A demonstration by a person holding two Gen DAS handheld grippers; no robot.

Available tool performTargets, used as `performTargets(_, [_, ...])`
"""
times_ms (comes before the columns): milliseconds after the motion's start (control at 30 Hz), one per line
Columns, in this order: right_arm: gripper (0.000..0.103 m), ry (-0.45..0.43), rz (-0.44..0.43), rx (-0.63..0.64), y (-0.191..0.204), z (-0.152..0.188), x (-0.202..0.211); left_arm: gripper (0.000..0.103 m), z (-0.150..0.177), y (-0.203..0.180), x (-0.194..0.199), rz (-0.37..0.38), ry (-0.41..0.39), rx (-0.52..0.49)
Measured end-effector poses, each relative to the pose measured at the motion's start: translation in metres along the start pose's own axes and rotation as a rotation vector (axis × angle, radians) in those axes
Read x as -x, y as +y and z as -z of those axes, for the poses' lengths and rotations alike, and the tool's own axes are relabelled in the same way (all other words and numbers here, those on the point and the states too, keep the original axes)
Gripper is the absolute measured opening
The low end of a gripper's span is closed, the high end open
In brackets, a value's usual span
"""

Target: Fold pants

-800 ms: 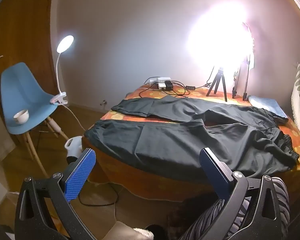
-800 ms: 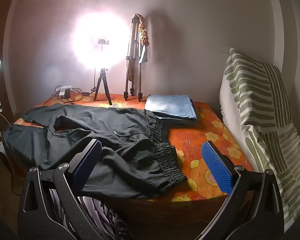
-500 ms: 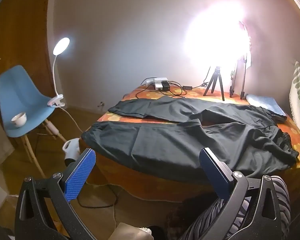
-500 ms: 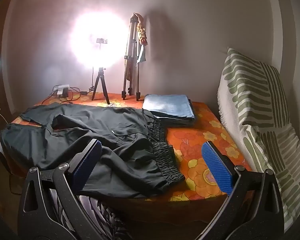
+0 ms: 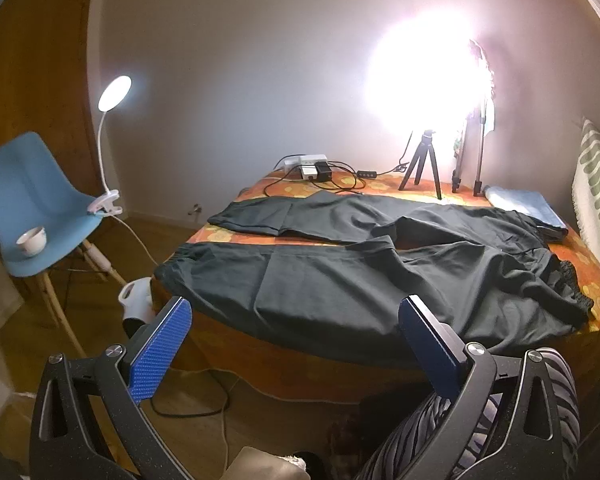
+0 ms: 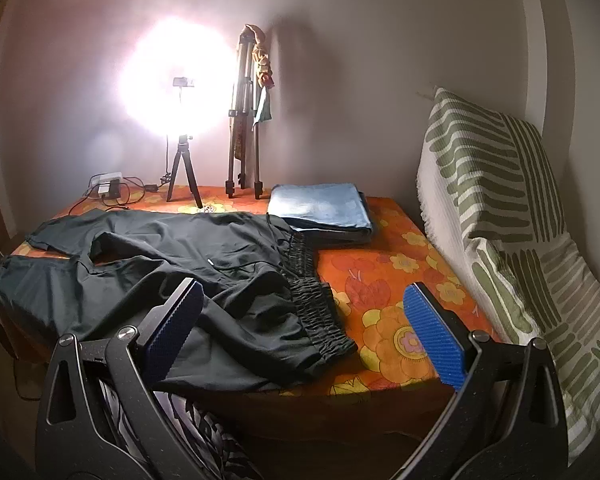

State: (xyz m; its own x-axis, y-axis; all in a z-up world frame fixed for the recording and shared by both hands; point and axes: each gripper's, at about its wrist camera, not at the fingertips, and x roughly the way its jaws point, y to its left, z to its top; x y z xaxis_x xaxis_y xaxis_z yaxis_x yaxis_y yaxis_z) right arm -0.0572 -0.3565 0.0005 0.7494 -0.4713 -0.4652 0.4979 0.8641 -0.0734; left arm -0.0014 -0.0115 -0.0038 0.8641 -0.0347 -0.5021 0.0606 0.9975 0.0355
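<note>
Lit from the far edge by a glaring ring light point(image 5: 420, 80) on a small tripod point(image 5: 420, 168): bed point(image 6: 400, 320) under an orange flowered cover, black pants point(image 5: 360, 276) spread flat across it, legs running toward the left edge, elastic waistband point(image 6: 316, 304) bunched near the middle of the front edge. Seen only from the left wrist: blue chair point(image 5: 32, 208) off the bed's left side, white cup point(image 5: 32, 236) on its seat, clip lamp point(image 5: 114, 92) clamped to its edge, power strip point(image 5: 306, 160) and cables at the far left corner. Seen only from the right wrist: full green-striped cushion point(image 6: 520, 240) propped along the right edge, tall folded tripod point(image 6: 244, 120) clear against the wall, folded blue cloth point(image 6: 320, 204) at the far right corner, just beyond the waistband. Compared with the earlier frames, slightly further back from the bed, with more floor and front edge showing. Left gripper point(image 5: 296, 344) and right gripper point(image 6: 304, 332) both tilted down toward the front edge, blue-padded fingers point(image 5: 160, 352) spread wide, nothing between them, short of the fabric.
</note>
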Motion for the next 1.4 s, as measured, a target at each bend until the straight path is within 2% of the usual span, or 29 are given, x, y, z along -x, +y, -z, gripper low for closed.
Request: performTargets(1400, [0.102, -0.005, -0.008, 0.015, 0.011, -0.002, 0.004, 0.103, 0.0, 0.005, 0.0, -0.004, 0.0, 0.006])
